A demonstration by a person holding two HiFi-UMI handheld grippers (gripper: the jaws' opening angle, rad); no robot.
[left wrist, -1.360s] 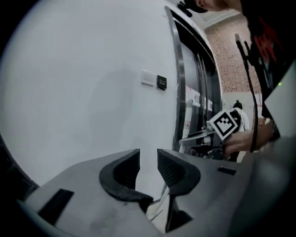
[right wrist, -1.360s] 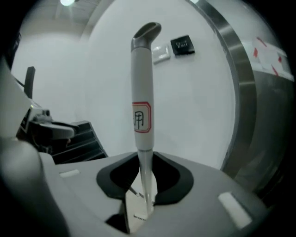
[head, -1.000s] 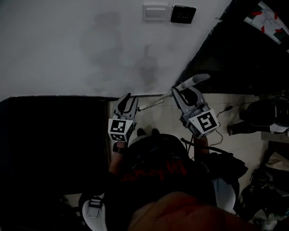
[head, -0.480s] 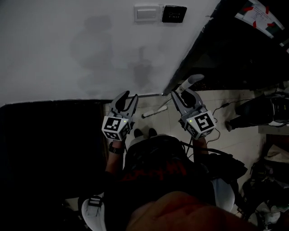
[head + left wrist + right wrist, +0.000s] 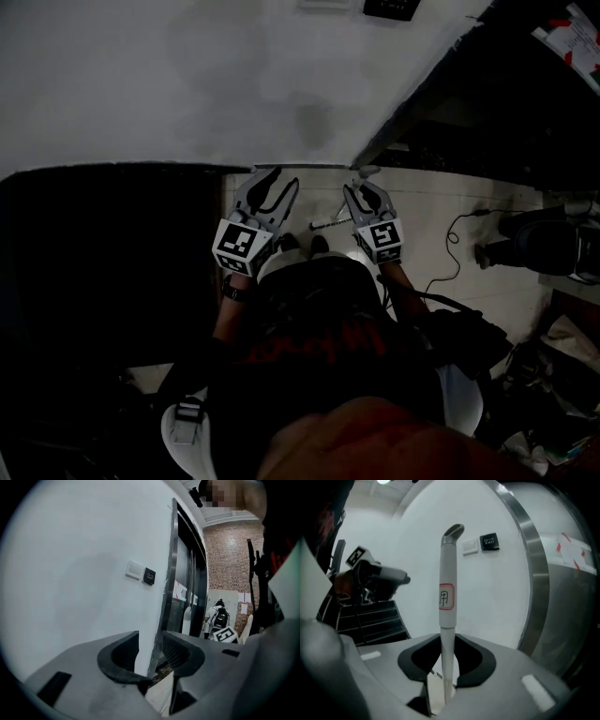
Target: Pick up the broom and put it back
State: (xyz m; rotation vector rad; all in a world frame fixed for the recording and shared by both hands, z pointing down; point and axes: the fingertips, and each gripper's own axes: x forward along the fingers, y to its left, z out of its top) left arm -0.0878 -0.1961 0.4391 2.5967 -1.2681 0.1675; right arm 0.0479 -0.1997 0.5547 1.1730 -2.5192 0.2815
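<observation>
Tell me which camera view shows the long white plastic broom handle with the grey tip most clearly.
The right gripper view: the white broom handle stands upright between the right gripper's jaws, which clamp it. The head view shows only a short piece. The left gripper view shows none clearly.

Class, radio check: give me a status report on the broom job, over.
Left gripper empty, jaws just been opening, nothing between them. Right gripper shut on broom handle, handle upright before the white wall. No obstacle seen in the way.
</observation>
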